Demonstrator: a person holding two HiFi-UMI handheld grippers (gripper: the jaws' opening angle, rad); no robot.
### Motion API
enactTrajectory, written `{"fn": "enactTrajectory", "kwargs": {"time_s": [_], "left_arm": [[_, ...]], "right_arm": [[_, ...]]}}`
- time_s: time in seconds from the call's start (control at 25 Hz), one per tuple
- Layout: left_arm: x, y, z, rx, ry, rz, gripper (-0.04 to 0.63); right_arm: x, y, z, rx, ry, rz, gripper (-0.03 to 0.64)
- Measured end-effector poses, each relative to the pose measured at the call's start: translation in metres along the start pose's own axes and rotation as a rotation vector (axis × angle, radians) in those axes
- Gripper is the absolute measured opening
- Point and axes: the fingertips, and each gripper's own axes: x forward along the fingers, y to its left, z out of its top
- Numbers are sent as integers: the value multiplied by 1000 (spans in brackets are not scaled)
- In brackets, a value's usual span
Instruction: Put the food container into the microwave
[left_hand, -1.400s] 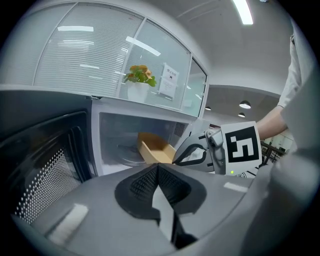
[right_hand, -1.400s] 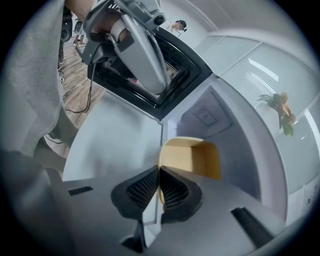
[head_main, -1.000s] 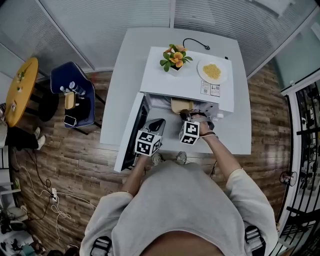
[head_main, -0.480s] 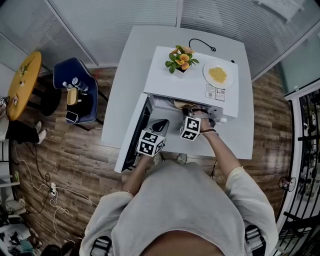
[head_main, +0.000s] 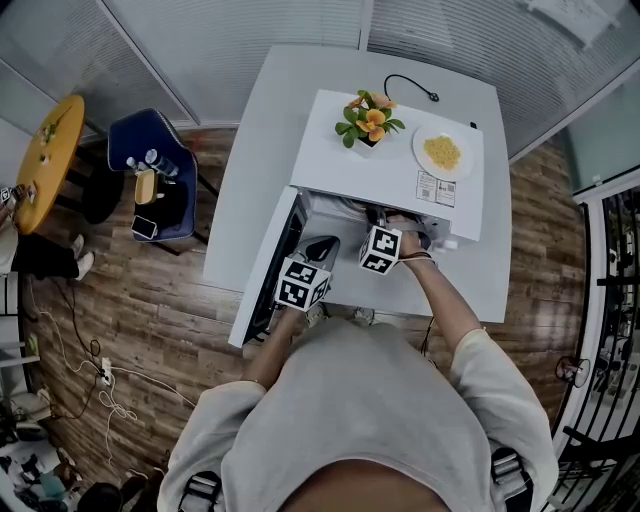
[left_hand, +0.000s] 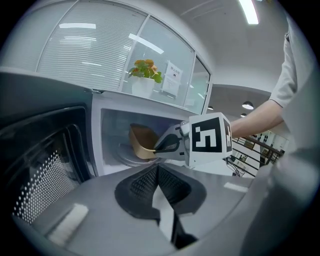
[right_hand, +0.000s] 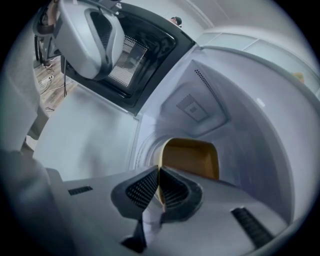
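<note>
While the right tool (right_hand: 159, 175), angled downward, pinches the rim of the tan, thin-walled food container (right_hand: 192, 159) inside the smooth white microwave (right_hand: 235, 115), the left tool (left_hand: 157, 172) at lower centre is closed and empty.

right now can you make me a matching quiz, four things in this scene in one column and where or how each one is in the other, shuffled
Column A
1. food container
2. potted flowers
3. microwave door
4. left gripper

Column B
a. swung open
b. on top of the microwave
c. jaws shut with nothing between them
d. inside the microwave, rim pinched in the jaws of the right gripper

Pairs: 1-d, 2-b, 3-a, 4-c
</note>
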Motion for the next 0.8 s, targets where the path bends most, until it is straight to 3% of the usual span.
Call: {"fn": "enactTrajectory", "kwargs": {"time_s": [0.8], "left_arm": [[0,10,-5,-20,16,19,11]], "right_arm": [[23,-12,-5,9,24,-46,20]]}}
